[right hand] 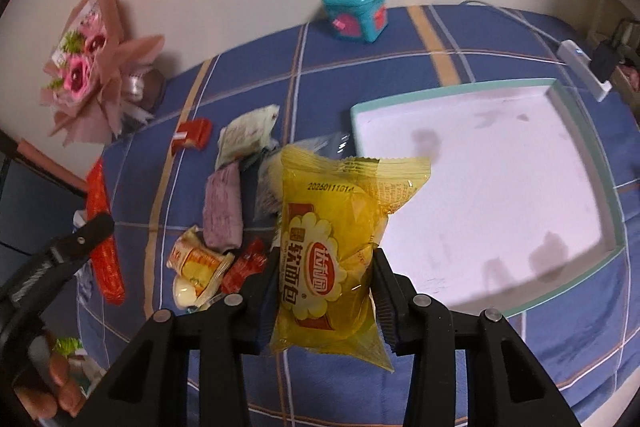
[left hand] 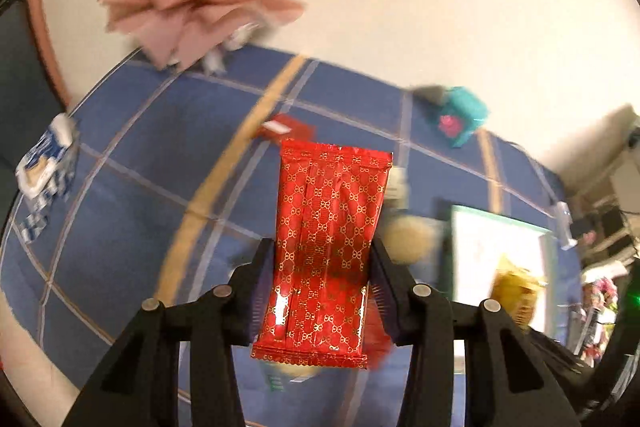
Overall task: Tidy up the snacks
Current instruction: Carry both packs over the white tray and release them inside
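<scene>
Packets clamped mid-air: left hand-held gripper pinches a red gold-patterned snack packet, right hand-held gripper squeezes a yellow soft-bread packet, both lifted clear of the blue plaid bed, likely for carrying over. Loose snack pile lies mid-bed. White teal-rimmed tray toward the right edge sits empty. Teal box at far edge.

Blue plaid cloth carries white tray, teal box, snack pile.

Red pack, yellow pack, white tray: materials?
Red pack: glossy foil-like film, with glare and crimped ends. Yellow pack: translucent shiny plastic film; contents show through. White tray: matte, probably cardboard with a teal rim; can't confirm.
</scene>
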The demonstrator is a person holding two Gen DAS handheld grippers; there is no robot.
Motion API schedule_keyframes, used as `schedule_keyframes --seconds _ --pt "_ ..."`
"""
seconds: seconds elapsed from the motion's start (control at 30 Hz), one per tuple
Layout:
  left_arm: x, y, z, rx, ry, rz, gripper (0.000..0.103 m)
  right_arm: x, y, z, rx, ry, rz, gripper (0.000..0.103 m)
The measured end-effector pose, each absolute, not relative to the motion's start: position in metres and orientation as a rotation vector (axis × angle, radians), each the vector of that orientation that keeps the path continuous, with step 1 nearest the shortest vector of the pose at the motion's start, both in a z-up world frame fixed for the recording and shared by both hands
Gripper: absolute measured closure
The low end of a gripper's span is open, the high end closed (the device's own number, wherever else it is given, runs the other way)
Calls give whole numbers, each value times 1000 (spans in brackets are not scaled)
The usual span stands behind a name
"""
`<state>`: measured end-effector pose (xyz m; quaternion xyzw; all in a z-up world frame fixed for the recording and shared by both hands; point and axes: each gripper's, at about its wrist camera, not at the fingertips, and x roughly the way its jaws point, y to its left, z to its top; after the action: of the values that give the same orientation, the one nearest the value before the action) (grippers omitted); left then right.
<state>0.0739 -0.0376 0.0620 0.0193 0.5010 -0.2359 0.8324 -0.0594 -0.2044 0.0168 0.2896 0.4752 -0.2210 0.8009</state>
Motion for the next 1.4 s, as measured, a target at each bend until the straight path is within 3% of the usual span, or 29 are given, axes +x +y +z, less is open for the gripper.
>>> schedule_keyframes --seconds 0.63,1.4 --pt "-14 -190 37 157 1110 -758 55 -164 -331 16 731 931 -866 59" --pt "-2 -278 -50 245 1136 -836 54 -155 -386 -20 707 873 -903 58"
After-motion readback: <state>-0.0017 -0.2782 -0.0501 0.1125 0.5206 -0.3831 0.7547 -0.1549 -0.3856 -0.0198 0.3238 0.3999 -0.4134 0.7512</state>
